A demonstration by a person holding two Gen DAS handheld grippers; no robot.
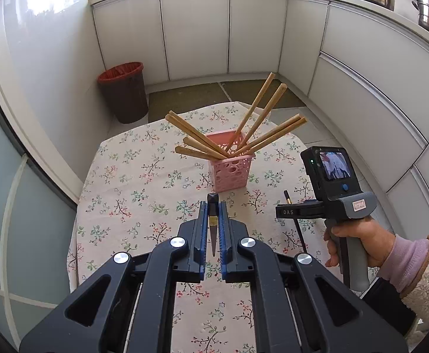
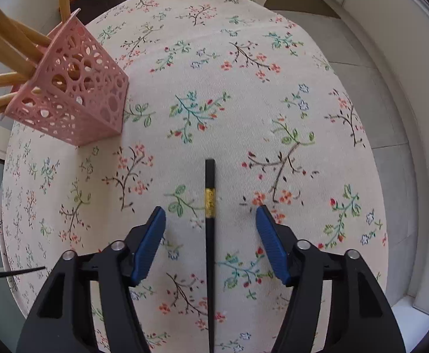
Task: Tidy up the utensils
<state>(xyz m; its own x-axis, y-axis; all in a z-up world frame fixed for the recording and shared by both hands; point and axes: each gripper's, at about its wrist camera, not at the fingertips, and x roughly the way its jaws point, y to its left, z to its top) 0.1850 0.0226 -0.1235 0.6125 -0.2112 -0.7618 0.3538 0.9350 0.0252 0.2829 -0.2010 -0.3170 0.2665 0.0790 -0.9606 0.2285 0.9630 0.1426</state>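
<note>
Care now lies in lowering the right hand-held gripper [image 2: 211, 220], fingers spread astride the black chopstick [image 2: 210, 235] lying on the counter [image 2: 302, 58], squarely before closing, while the left hand-held gripper [image 1: 213, 216] clamps its twin [image 1: 213, 229] short of the pink basket [image 1: 232, 173].

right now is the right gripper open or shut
Open: in the right wrist view the right gripper has its jaws spread wide, either side of the black chopstick on the tablecloth.

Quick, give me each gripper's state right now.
Left gripper: shut on a black chopstick.
Right gripper: open, holding nothing, jaws either side of a second black chopstick lying on the tablecloth.
</note>
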